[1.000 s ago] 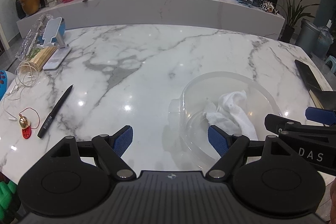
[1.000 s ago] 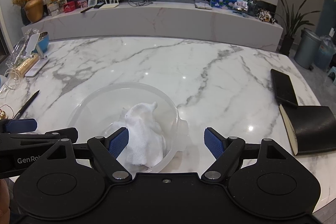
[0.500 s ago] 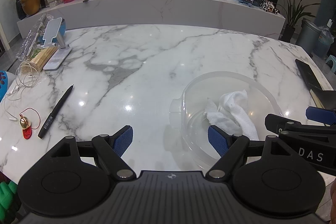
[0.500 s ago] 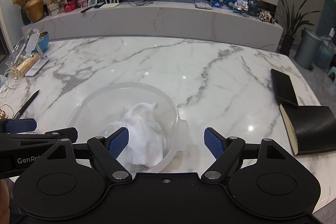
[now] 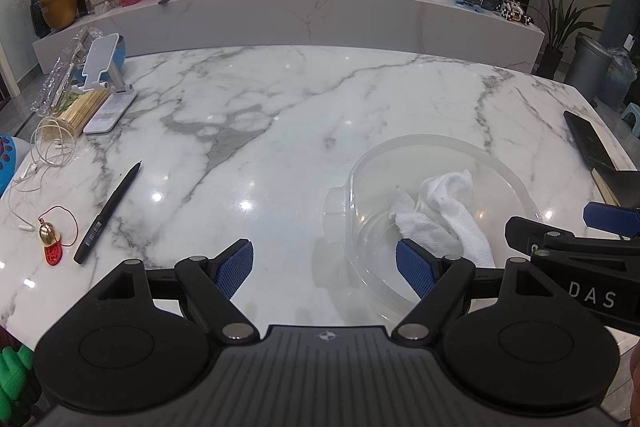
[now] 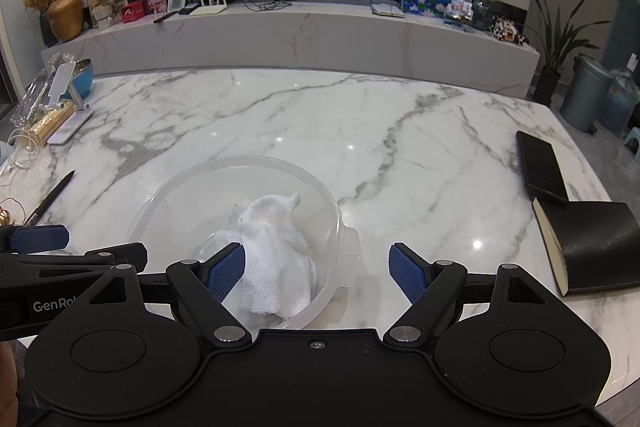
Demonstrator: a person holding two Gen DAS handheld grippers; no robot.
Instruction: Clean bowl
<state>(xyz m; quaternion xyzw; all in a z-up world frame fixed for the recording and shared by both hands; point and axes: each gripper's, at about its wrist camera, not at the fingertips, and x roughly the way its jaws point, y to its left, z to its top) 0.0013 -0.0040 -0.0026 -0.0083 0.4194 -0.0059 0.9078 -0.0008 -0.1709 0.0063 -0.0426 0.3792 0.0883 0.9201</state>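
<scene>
Far left edge of the marble bench (image 5: 304,115): a phone stand (image 5: 105,67), a bundle of wooden skewers (image 5: 82,109) and a coiled white cable (image 5: 48,147); nearer the camera, a small gold charm on a red cord (image 5: 50,239) and a black pen (image 5: 108,209) lying flat, apart from each other. Left gripper (image 5: 325,265): jaws spread wide, holding nothing; its right blue pad (image 5: 414,269) sits in front of the bowl's near rim in the left wrist view, contact cannot be told. Clear plastic bowl (image 5: 440,163): upright on the bench at the near edge, between the two grippers; a crumpled white cloth (image 5: 444,215) lies inside it, resting on the bottom and near wall. Right gripper (image 6: 317,271): jaws spread wide, holding nothing; its left pad (image 6: 226,273) overlaps the cloth in the right wrist view. Right side of the bench: a black phone (image 6: 540,171) and a black notebook (image 6: 596,243), just beside each other, well apart from the bowl.
</scene>
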